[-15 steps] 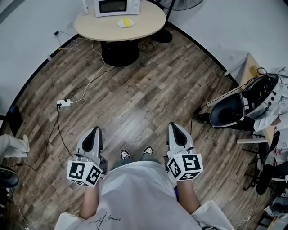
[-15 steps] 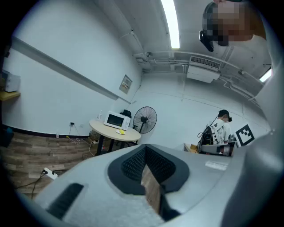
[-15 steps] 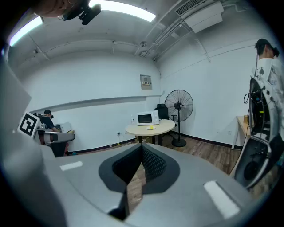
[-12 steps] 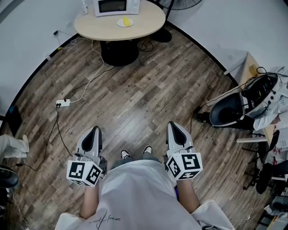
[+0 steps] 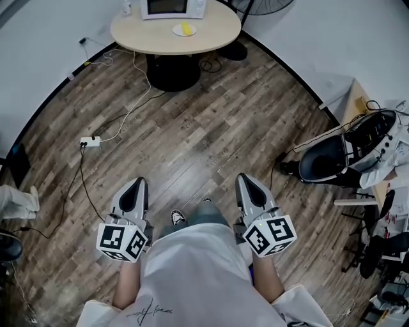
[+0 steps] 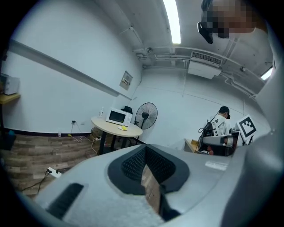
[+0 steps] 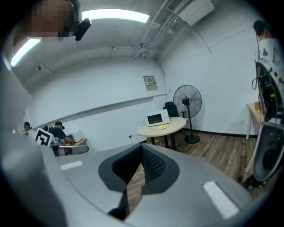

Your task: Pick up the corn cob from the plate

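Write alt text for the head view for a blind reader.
A person on a brown wood-plank floor holds a grey left gripper and right gripper low in front, both shut and empty. Far ahead, a round beige table carries a white microwave and a yellow corn cob on a white plate.

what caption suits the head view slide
Person on wood floor, left claw and right claw shut, empty, facing distant round table bearing corn cob on plate.

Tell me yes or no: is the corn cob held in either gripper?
No: the corn cob lies on the plate on the round table, far from the left gripper and right gripper.
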